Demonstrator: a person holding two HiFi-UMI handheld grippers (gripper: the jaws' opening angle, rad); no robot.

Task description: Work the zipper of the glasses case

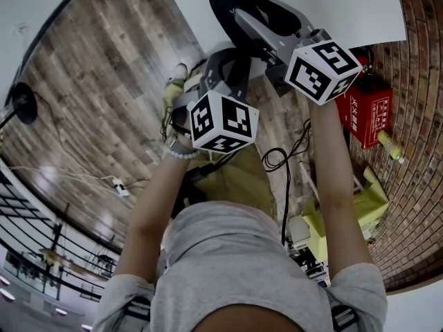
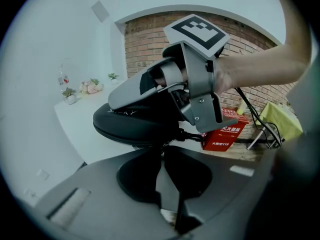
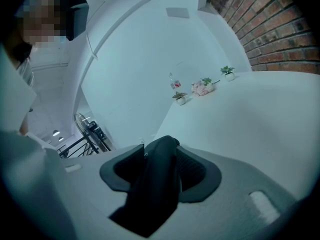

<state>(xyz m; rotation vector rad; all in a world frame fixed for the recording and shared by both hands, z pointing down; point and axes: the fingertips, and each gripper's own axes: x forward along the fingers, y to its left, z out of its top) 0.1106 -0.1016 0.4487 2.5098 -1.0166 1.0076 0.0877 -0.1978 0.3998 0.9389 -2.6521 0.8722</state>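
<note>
The black glasses case [image 1: 232,2] is held up over the white table [image 1: 346,5]. My right gripper [image 1: 257,18] is shut on it; in the right gripper view the case [image 3: 155,184] fills the gap between the jaws [image 3: 157,154]. From the left gripper view the case [image 2: 135,121] lies sideways in the right gripper [image 2: 167,91], its zipper seam facing down. My left gripper [image 2: 161,151] comes from below, with its pads nearly together at that seam. They pinch the small zipper pull, which barely shows. In the head view the left gripper [image 1: 228,64] sits just under the case.
A red box [image 1: 370,113] stands on the brick floor at the right, beside a yellow-green cloth [image 1: 374,199] and a small bottle [image 1: 391,146]. A black cable [image 1: 284,158] hangs near my right arm. Small potted plants [image 3: 202,86] stand at the table's far end.
</note>
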